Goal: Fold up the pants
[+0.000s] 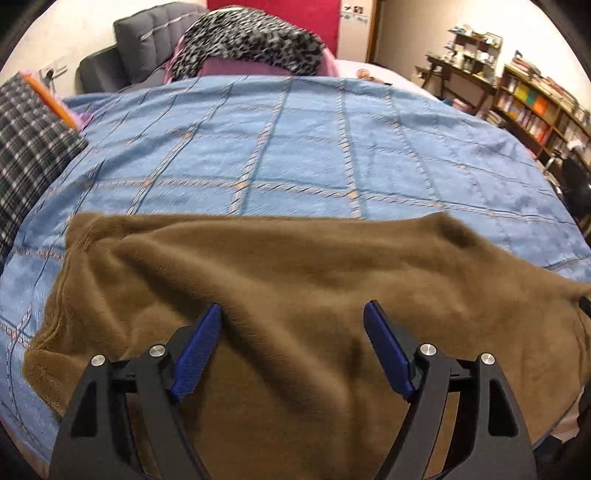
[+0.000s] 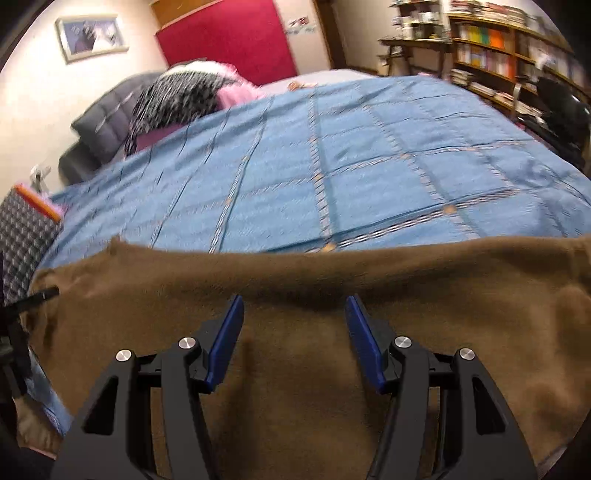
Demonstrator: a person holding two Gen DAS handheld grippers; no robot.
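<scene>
— Blue-padded fingers fill the bottom of the left wrist view. How does the left gripper stand?

— Jaws spread wide, nothing between them. It hangs over the brown fleece pants, whose pile is rumpled into diagonal creases under it. Whether the tips touch the cloth I cannot tell.

— And the right gripper?

— Same posture: jaws well apart, gripping nothing, above the pants. That view is smeared with blur, so fine detail is lost.

— Where do the pants lie?

— Across the near edge of a bed, on a blue bedspread crossed by a grid of woven stripes. They run crosswise through both views, their far edge a fairly straight line against the blue. In the left view the left end shows a stitched hem.

— What else is about?

— A leopard-print blanket heaped over purple cloth at the far end of the bed, with a dark grey cushion beside it. A plaid cloth sits at the left. A red panel covers part of the back wall, a framed picture hangs left of it, and bookshelves line the right side of the room.
</scene>
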